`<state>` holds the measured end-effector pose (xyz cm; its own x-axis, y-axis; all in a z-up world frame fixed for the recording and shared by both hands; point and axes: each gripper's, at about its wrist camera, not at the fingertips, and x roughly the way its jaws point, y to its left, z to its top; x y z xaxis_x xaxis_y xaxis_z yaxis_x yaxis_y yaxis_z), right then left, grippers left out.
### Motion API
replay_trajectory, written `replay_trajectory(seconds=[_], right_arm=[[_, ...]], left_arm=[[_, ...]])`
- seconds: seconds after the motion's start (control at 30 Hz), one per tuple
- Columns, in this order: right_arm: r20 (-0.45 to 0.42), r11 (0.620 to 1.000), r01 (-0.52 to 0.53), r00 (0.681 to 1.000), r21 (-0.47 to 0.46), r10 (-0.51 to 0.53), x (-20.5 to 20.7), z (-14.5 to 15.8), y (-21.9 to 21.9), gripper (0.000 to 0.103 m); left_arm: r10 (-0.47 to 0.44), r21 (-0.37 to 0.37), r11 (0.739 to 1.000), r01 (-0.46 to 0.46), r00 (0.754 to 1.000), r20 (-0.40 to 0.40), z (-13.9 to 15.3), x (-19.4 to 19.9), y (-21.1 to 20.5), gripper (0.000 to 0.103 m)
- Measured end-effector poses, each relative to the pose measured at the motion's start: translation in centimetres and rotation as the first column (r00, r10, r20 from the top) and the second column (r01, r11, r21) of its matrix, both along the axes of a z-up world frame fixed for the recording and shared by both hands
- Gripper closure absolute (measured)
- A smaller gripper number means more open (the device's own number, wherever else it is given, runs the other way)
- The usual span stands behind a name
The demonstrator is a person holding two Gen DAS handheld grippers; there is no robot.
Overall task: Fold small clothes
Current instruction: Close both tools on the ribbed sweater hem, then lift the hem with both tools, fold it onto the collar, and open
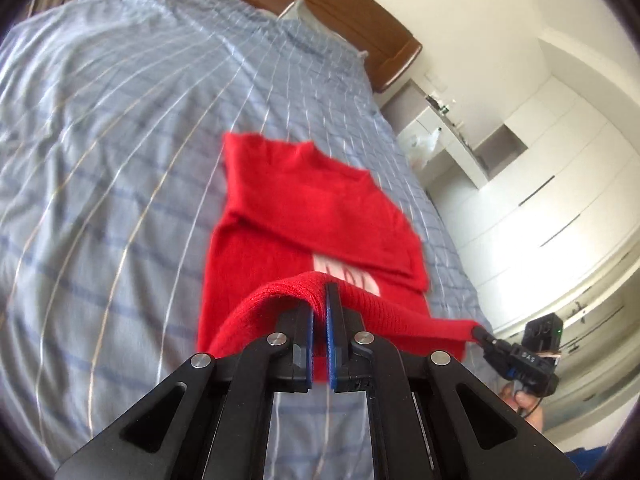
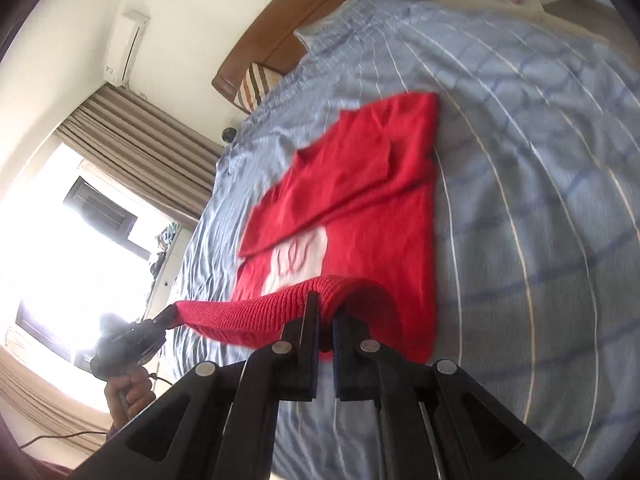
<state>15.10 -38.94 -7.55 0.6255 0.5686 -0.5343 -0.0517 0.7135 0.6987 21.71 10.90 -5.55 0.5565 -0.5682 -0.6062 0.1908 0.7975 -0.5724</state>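
A small red knitted sweater [image 1: 304, 208] with a white patch on its front lies on the blue striped bedspread [image 1: 112, 128], sleeves folded across the body. My left gripper [image 1: 320, 300] is shut on its ribbed bottom hem and holds it lifted off the bed. My right gripper [image 2: 326, 304] is shut on the same hem further along; the sweater [image 2: 360, 184] stretches away from it over the bedspread [image 2: 540, 160]. The hem hangs taut between the two grippers. Each gripper shows in the other's view: the right one [image 1: 480, 332], the left one [image 2: 170, 312].
A wooden headboard [image 1: 360, 12] and pillows stand at the far end of the bed. White cupboards and a desk [image 1: 500, 148] are on one side. A bright window with brown curtains [image 2: 120, 136] and an air conditioner [image 2: 124, 44] are on the other.
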Motion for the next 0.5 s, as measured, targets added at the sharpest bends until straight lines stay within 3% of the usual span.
replay_trajectory(seconds=[0.2, 0.4, 0.47, 0.5], right_arm=[[0.012, 0.995, 0.053, 0.999, -0.089, -0.053, 14.0, 0.6, -0.3, 0.098], [-0.048, 0.987, 0.074, 0.995, -0.142, -0.082, 23.6, -2.1, -0.6, 0.098], [-0.068, 0.988, 0.099, 0.992, -0.120, -0.108, 25.4, -3.3, -1.2, 0.096], [-0.078, 0.987, 0.114, 0.989, -0.112, -0.123, 25.9, -3.8, -1.4, 0.088]], left_arm=[[0.074, 0.118, 0.991, -0.069, 0.997, -0.035, -2.2, 13.6, -3.0, 0.101], [0.131, 0.179, 0.977, -0.113, 0.987, -0.092, -5.3, 21.3, -4.3, 0.099], [0.157, 0.197, 0.972, -0.130, 0.980, -0.125, -6.3, 23.1, -4.3, 0.093], [0.171, 0.203, 0.969, -0.141, 0.975, -0.142, -6.7, 23.5, -4.2, 0.089]])
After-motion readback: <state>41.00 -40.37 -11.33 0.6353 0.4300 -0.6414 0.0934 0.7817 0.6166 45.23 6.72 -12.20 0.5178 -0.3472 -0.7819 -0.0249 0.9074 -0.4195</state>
